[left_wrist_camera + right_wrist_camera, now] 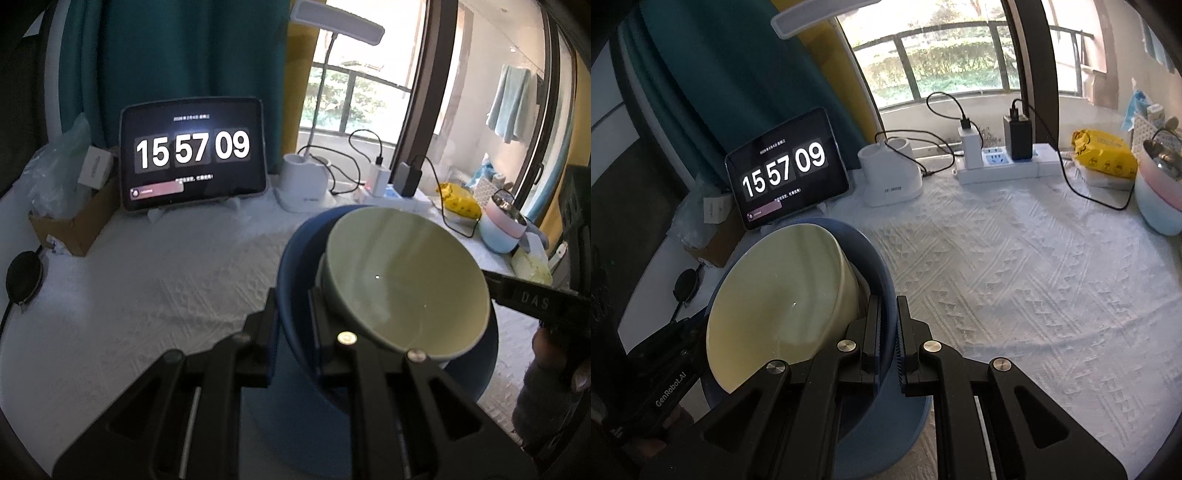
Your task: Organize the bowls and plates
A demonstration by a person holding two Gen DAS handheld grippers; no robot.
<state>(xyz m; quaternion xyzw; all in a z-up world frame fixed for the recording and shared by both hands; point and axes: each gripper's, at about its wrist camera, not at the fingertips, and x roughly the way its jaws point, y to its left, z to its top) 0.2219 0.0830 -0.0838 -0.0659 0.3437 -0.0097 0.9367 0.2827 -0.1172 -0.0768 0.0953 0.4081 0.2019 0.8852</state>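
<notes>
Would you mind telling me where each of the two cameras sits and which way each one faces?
Left wrist view: sits on the left gripper, angled down at the table; its jaws clamp the left rim of the dark blue bowl holding a pale green bowl; the right gripper and a hand show at right.
Right wrist view: sits on the right gripper, clamping the blue bowl's right rim; the left gripper shows at lower left.
Shared: both bowls, the black tablet clock, and the white patterned tablecloth.
</notes>
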